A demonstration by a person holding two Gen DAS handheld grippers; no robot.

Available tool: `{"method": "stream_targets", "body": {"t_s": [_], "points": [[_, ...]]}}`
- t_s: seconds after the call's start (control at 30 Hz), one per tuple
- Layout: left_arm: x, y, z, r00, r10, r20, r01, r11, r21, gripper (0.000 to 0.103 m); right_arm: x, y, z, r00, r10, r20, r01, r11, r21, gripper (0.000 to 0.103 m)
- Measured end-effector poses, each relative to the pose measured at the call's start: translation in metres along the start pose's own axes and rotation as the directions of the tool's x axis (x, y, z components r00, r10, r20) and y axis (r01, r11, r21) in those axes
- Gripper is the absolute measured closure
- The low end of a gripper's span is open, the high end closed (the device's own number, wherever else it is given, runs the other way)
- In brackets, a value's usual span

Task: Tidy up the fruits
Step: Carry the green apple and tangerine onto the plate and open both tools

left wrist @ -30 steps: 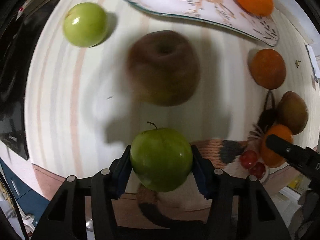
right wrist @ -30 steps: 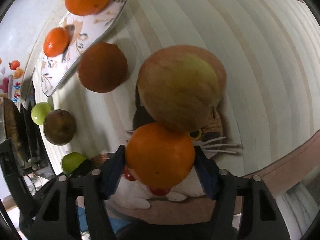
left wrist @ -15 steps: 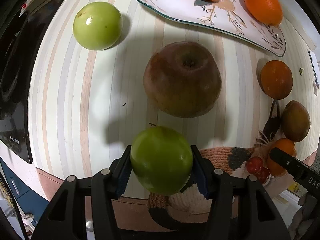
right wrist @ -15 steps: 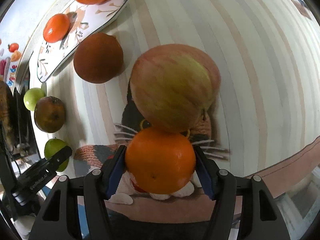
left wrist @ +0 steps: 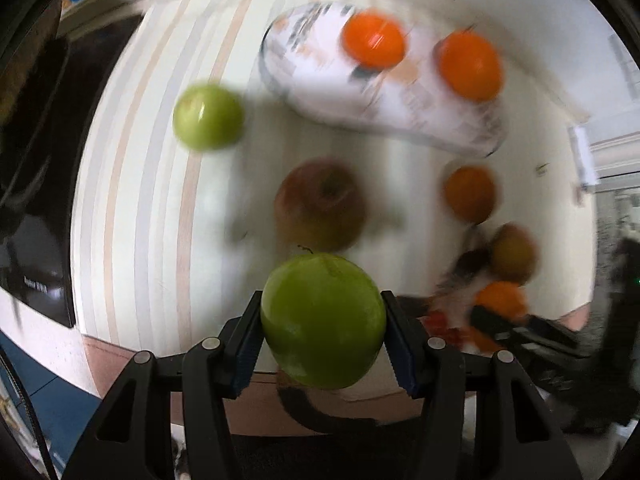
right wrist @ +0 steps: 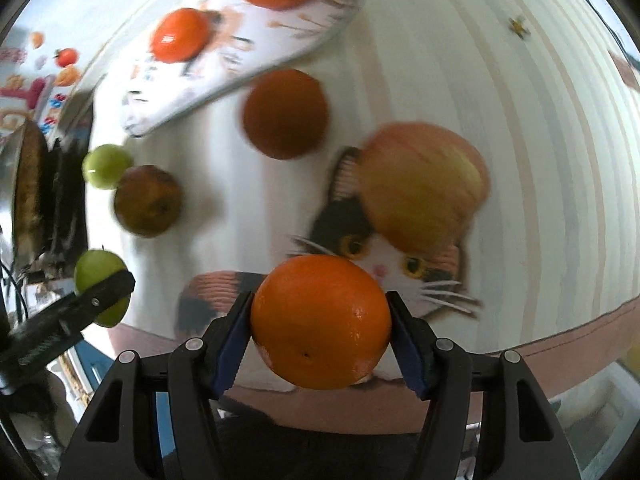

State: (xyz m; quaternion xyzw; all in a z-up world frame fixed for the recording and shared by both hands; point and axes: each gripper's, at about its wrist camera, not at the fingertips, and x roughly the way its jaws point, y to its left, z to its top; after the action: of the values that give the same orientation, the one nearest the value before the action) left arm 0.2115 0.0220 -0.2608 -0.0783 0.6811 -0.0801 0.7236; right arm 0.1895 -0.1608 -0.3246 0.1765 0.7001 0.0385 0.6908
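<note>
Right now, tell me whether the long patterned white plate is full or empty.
Partly filled: the long patterned white plate holds two round oranges, with bare plate between and beside them.

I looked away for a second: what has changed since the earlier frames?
Both tools have lifted and pulled back from the table, so the fruit below looks smaller. The left tool still grips the green apple; the right tool still grips the orange. The fruit on the table and the plate stayed put.
</note>
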Motion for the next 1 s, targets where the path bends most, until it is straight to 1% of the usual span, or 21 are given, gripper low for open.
{"method": "stream_targets", "body": {"t_s": [0.1,0.2,0.27,0.33,0.4,0.5,0.6,0.7,0.87,1.0], "points": [[-0.033,-0.01,0.015,0.997,-0.069,0.047,0.068,0.998,0.008,0.051,-0.015,0.016,0.008,0.999,0.039,0.026,-0.039,0.999,-0.016,0.036],[-0.052,-0.011,0.047,0.991,-0.107,0.08,0.107,0.994,0.006,0.05,-0.036,0.034,0.027,0.995,0.07,0.075,-0.068,0.997,-0.038,0.036],[-0.057,-0.009,0.064,0.99,-0.109,0.094,0.109,0.994,0.002,0.05,-0.046,0.043,0.043,0.992,0.076,0.105,-0.07,0.996,-0.053,0.036],[-0.059,-0.004,0.089,0.99,-0.094,0.109,0.095,0.995,-0.007,0.05,-0.055,0.05,0.062,0.988,0.074,0.132,-0.066,0.996,-0.063,0.036],[-0.054,0.003,0.11,0.992,-0.068,0.108,0.069,0.998,-0.009,0.05,-0.06,0.056,0.084,0.985,0.063,0.159,-0.051,0.996,-0.077,0.036],[-0.035,0.01,0.141,0.996,-0.031,0.088,0.033,0.999,-0.012,0.05,-0.051,0.066,0.115,0.984,0.025,0.177,-0.007,0.995,-0.096,0.036],[-0.016,0.016,0.169,0.999,-0.008,0.051,0.008,1.0,-0.013,0.05,-0.036,0.074,0.145,0.986,-0.018,0.166,0.038,0.993,-0.116,0.036],[0.004,0.021,0.191,1.0,0.01,0.009,-0.01,1.0,-0.019,0.05,-0.018,0.079,0.166,0.989,-0.056,0.14,0.074,0.989,-0.127,0.036],[0.027,0.019,0.208,0.998,0.047,-0.035,-0.048,0.999,-0.004,0.05,0.011,0.079,0.186,0.993,-0.077,0.084,0.086,0.99,-0.109,0.036],[0.044,0.019,0.213,0.995,0.07,-0.073,-0.07,0.998,-0.001,0.05,0.027,0.076,0.191,0.993,-0.1,0.057,0.105,0.989,-0.101,0.036]]}}
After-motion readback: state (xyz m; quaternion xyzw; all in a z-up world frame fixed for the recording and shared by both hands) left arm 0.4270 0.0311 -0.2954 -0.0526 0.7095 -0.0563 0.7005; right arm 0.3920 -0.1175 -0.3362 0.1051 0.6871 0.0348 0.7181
